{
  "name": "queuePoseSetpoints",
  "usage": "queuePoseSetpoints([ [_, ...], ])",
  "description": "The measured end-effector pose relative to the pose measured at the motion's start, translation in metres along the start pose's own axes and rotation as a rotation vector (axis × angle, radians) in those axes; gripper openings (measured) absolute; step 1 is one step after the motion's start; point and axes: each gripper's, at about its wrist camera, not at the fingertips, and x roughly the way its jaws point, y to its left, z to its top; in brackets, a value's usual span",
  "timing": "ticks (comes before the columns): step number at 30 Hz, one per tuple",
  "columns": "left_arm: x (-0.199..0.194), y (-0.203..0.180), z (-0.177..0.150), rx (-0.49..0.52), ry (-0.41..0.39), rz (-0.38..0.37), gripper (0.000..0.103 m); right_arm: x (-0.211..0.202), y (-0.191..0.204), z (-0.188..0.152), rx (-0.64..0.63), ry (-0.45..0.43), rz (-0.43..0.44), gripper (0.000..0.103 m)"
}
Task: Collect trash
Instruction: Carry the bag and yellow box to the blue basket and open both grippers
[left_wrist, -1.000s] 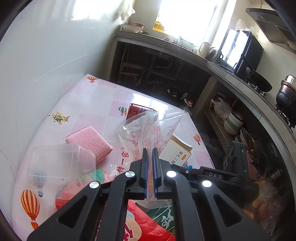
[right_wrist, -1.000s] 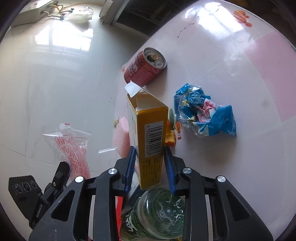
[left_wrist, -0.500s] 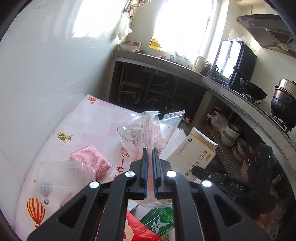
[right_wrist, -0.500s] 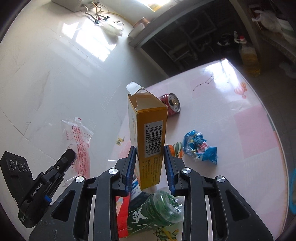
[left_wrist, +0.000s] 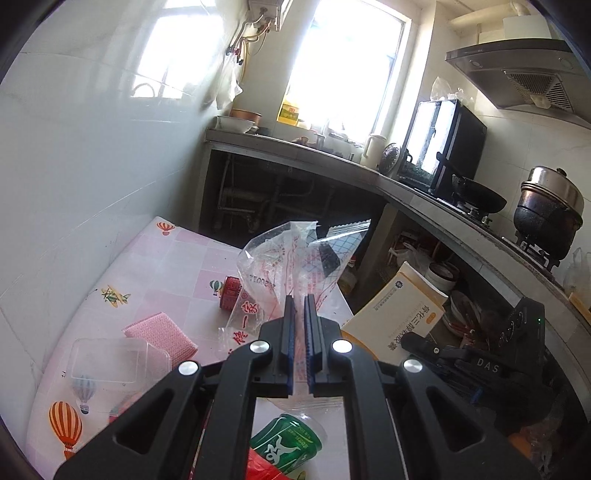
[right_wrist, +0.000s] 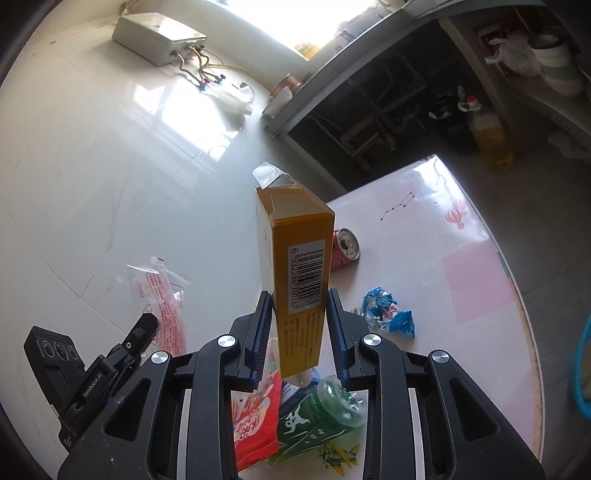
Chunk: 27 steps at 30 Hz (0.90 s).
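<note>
We've got the clear plastic bag (left_wrist: 291, 266) pinched in our left tool (left_wrist: 299, 299), held up above the tabletop (left_wrist: 177, 258). Our right tool (right_wrist: 299, 299) is clamped on the yellow carton (right_wrist: 299, 266), also lifted off the surface. Below sit a green bottle (right_wrist: 321, 413), a red wrapper (right_wrist: 255, 421), a crumpled blue wrapper (right_wrist: 388, 314) and a red can (right_wrist: 345, 247) lying on its side.

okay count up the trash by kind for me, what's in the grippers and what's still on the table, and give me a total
Plastic bags: 1, the clear bag in the left gripper
Boxes: 1, the yellow carton in the right gripper
Cans: 1, red can
Bottles: 1, green bottle
Wrappers: 2, blue wrapper, red packet
Total: 6
</note>
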Motion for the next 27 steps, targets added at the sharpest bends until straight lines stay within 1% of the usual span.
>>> queuePoseSetpoints([
  [4,0.001,-0.01,-0.004,0.005,0.014,-0.027,0.004,-0.007,-0.007,0.003,0.027,-0.011,0.008,0.028],
  [16,0.004,-0.051,-0.012,0.054,0.028,-0.096,0.004,-0.05,-0.026,0.005,0.075,-0.079,0.006,0.028],
  [22,0.012,-0.078,-0.019,0.084,0.043,-0.132,0.004,-0.076,-0.048,0.006,0.117,-0.127,-0.027,0.028],
  [27,0.027,-0.109,-0.028,0.113,0.08,-0.19,0.004,-0.101,-0.07,0.006,0.155,-0.169,-0.072,0.028],
])
